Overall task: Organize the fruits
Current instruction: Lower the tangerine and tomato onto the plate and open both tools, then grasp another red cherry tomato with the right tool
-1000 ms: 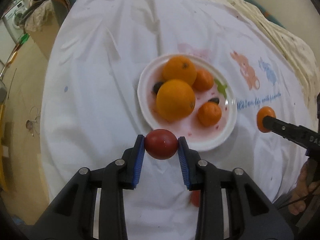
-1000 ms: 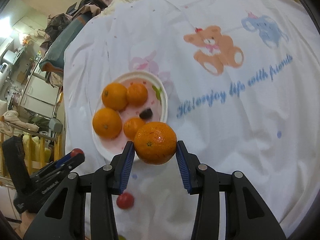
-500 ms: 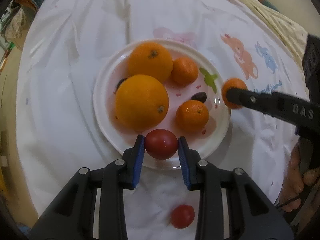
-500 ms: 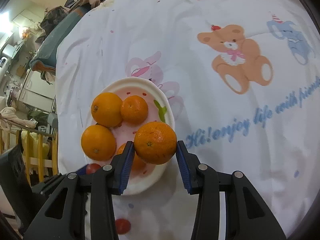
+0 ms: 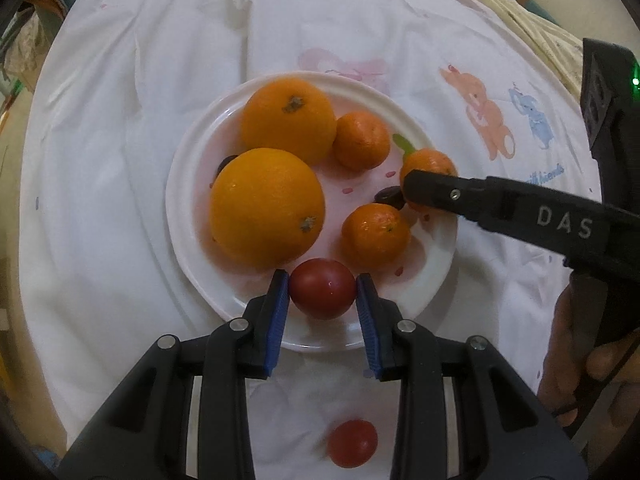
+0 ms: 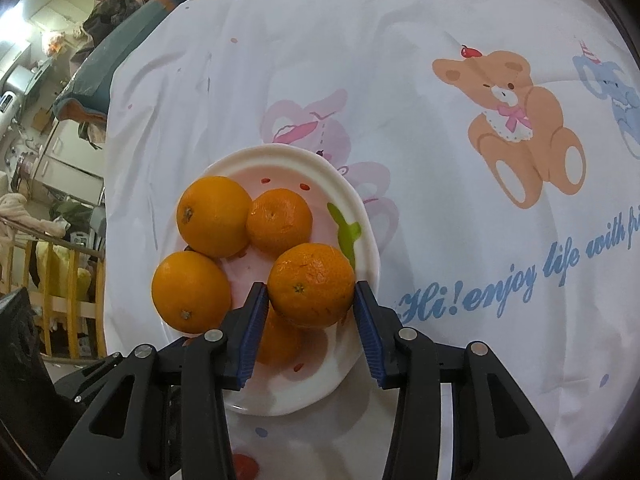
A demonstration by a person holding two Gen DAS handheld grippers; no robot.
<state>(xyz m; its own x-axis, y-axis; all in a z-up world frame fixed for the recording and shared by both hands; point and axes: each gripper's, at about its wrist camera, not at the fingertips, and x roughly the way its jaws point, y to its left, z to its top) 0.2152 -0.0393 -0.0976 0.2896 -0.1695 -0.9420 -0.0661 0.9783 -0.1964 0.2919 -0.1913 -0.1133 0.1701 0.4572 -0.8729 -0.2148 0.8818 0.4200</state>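
White cloth (image 5: pixel 132 128), printed with cartoon bears and blue script, covers the table.

White plate (image 5: pixel 188 256), pink-tinted centre with small printed marks, lies flat on the cloth.

Contents of the plate, left wrist view:
- large orange (image 5: pixel 267 206), near left part of the plate.
- second large orange (image 5: pixel 288 118), behind the first and touching it.
- small mandarin (image 5: pixel 362 140), just beside the second large orange.
- second mandarin (image 5: pixel 376 236), near right part of the plate.

Left claw (image 5: pixel 322 294): both blue pads clenched on a red tomato (image 5: pixel 322 288), one pad on each side. The tomato sits over the plate's near inner edge, just in front of the first large orange and the second mandarin. Whether it touches the plate cannot be told.

Right claw (image 6: pixel 310 300): blue pads clamped on a held mandarin (image 6: pixel 311 284), over the right part of the plate, just inside its rim. In the left wrist view the same claw reaches in from the right, black finger marked "DAS", with the fruit at its tip. Whether the fruit rests on the plate cannot be told.

Loose tomato (image 5: pixel 352 443): on the cloth, off the plate, on the near side, between the left claw's arms.

Background: cluttered room with piled fabric and wooden railing, upper left of the right wrist view.
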